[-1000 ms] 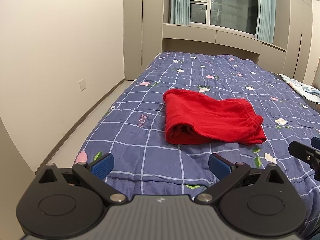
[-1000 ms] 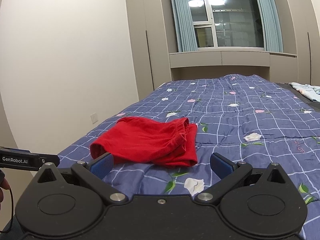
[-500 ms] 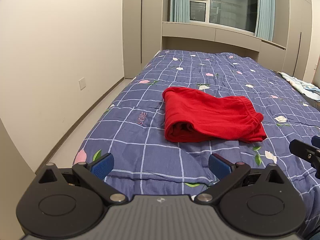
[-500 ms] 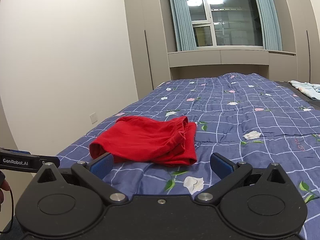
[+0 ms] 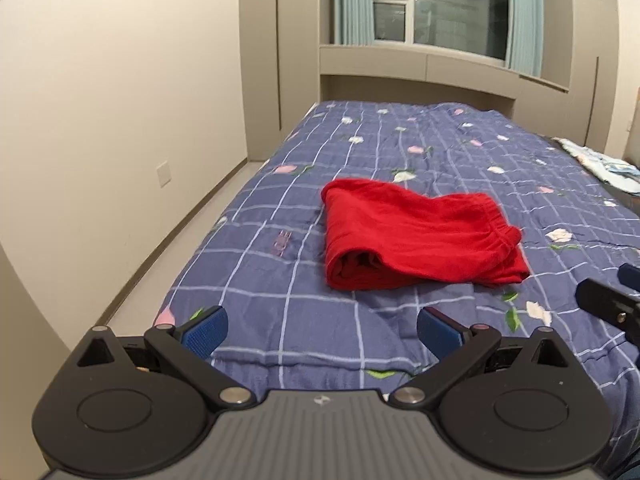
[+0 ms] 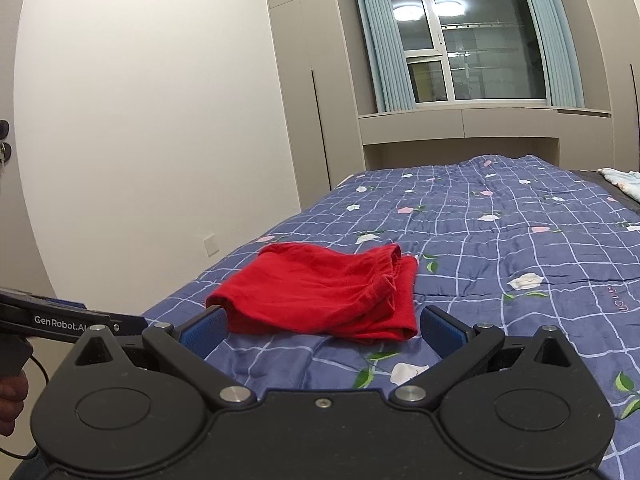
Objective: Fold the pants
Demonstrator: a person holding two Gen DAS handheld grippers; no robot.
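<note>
The red pants lie folded into a compact rectangle on the blue checked bedspread, waistband to the right. They also show in the right wrist view. My left gripper is open and empty, held back from the pants near the bed's front edge. My right gripper is open and empty, just short of the pants. The right gripper's tip shows at the right edge of the left view. The left gripper shows at the left edge of the right view.
A light blue cloth lies at the bed's far right side. A cream wall and a strip of floor run along the bed's left. Wardrobes and a window stand behind the bed head.
Both grippers have drawn back and tilted up slightly from the folded pants. The pants have not moved. Both stay open.
</note>
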